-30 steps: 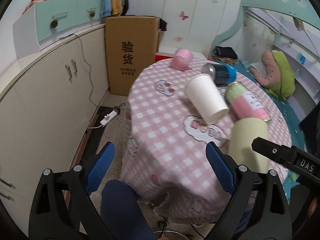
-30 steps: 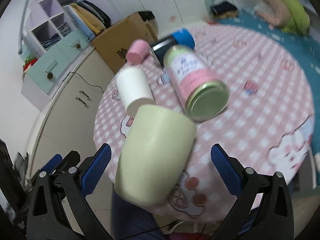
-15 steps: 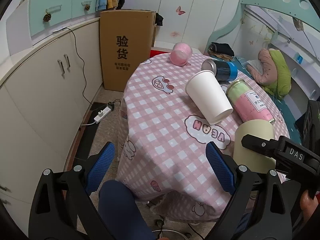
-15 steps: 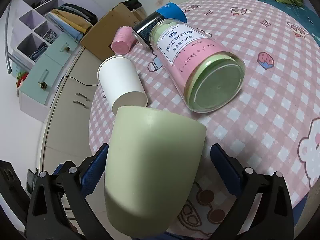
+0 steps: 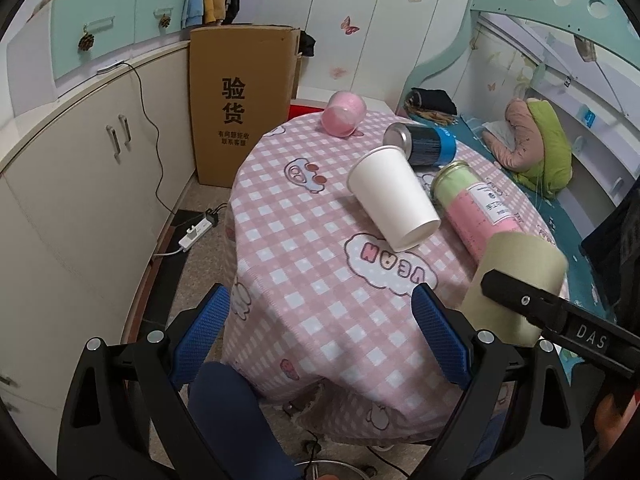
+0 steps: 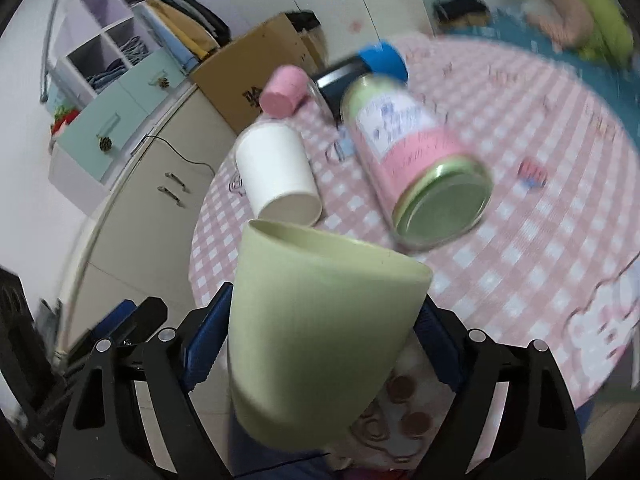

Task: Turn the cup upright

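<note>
— Left wrist view, item one?
— My left claw (image 5: 320, 332): spread wide, holding nothing, hanging off the counter (image 5: 304, 264) edge.
— Right wrist view?
— My right claw (image 6: 320, 344): clamped on the green cup (image 6: 316, 344), tilted, mouth up, above the counter's near edge.

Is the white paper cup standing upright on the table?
No, the white paper cup lies on its side on the checked tablecloth, beside the jar.

Pretty clearly a kid's bedroom at home: a bunk bed (image 5: 532, 92), butterfly-stickered wardrobe doors (image 5: 352, 24) and a pink checkered surface (image 5: 304, 240) are seen.
</note>
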